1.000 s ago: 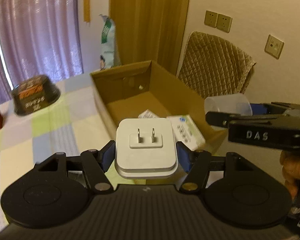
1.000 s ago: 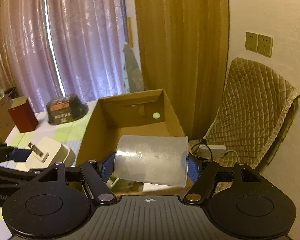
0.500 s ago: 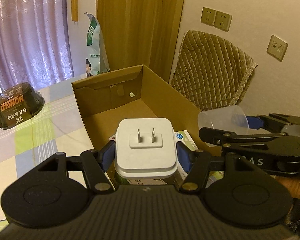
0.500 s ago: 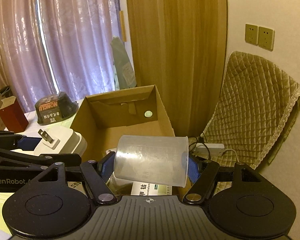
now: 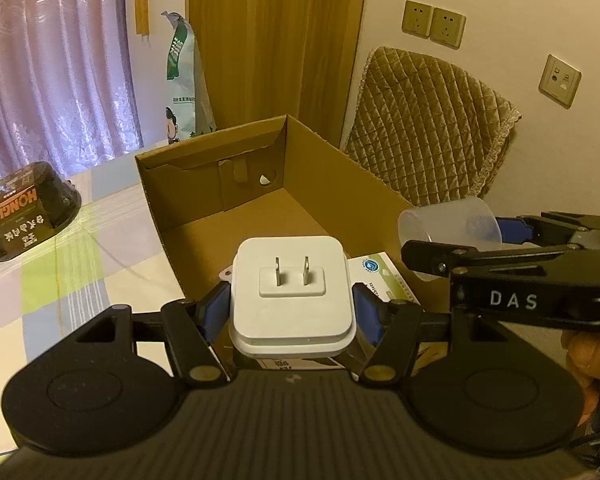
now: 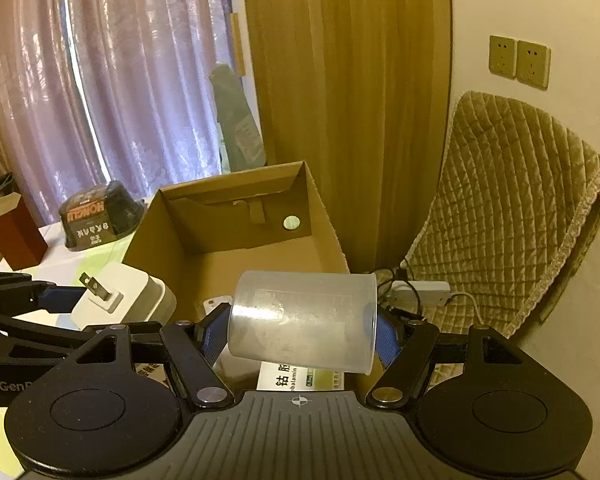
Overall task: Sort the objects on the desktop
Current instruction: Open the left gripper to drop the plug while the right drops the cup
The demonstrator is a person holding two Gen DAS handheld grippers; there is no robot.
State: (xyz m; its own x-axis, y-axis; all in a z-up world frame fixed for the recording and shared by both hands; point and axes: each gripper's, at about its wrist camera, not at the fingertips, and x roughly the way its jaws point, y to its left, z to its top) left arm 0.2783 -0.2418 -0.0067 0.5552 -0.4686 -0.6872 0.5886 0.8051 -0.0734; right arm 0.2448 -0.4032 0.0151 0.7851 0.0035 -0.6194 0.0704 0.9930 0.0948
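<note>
My left gripper [image 5: 292,312] is shut on a white plug adapter [image 5: 292,292], prongs facing the camera, held above the near end of an open cardboard box [image 5: 204,168]. My right gripper [image 6: 302,332] is shut on a translucent plastic cup [image 6: 304,320] lying sideways, over the box's near right part. In the left wrist view the cup [image 5: 452,228] and right gripper [image 5: 512,280] sit to the right. In the right wrist view the adapter [image 6: 124,300] and left gripper [image 6: 40,304] sit at left. White medicine boxes [image 5: 380,276] lie inside the box [image 6: 236,256].
A black instant-noodle bowl [image 5: 24,208] stands upside down on the checked tablecloth [image 5: 72,280] to the left. A dark red box [image 6: 12,236] is farther left. A quilted chair back [image 5: 428,136] and a power strip [image 6: 420,292] lie beyond the box on the right. Curtains hang behind.
Both grippers have carried the adapter and the cup forward and to the right, from beside the box to over its near end. Both grips are unchanged.
</note>
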